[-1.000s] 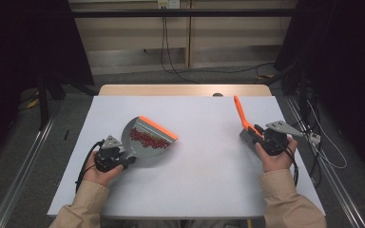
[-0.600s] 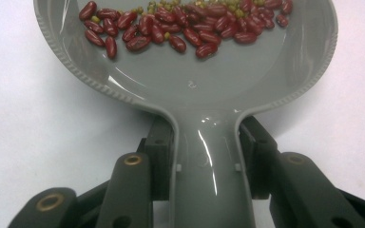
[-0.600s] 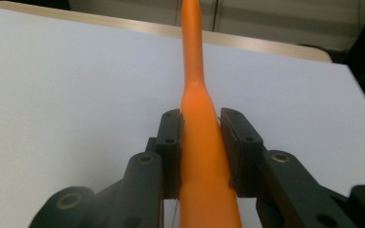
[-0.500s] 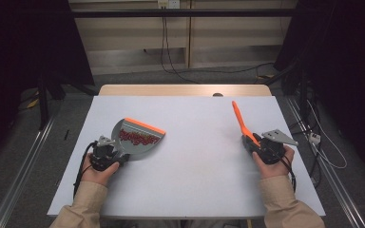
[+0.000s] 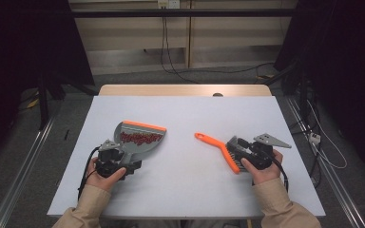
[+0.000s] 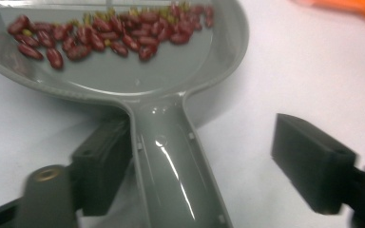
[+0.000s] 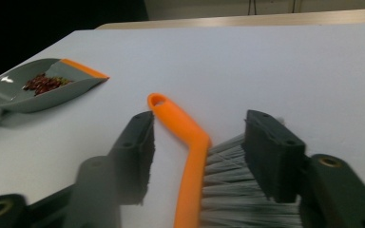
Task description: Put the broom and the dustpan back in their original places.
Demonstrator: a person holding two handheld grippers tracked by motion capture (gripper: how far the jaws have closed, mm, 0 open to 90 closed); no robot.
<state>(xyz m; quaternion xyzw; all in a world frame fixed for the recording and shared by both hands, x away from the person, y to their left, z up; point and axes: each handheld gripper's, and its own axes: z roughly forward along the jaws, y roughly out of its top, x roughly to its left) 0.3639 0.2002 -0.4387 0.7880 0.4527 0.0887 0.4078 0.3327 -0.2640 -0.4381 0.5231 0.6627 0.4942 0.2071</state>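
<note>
A grey dustpan (image 5: 132, 146) with an orange lip lies flat on the white table at the left, with several red beans (image 6: 109, 33) in its scoop. Its handle (image 6: 171, 166) runs between the jaws of my left gripper (image 5: 122, 160), which have just been opening; one pad (image 6: 102, 161) still rests against the handle and the other stands well off. At the right an orange brush (image 5: 218, 147) with grey bristles (image 7: 228, 185) lies on the table between the jaws of my right gripper (image 5: 241, 154), which have also just been opening; neither pad presses on it.
The white table (image 5: 185, 114) has a wooden strip (image 5: 185, 90) along its far edge. Cables and metal rails lie on the floor beyond and beside it. In the right gripper view the dustpan (image 7: 33, 90) sits at the far left.
The brush stood upright in the right gripper and now lies flat, handle pointing left. The dustpan has been set down closer to the left hand. Both grippers' jaws have opened.
</note>
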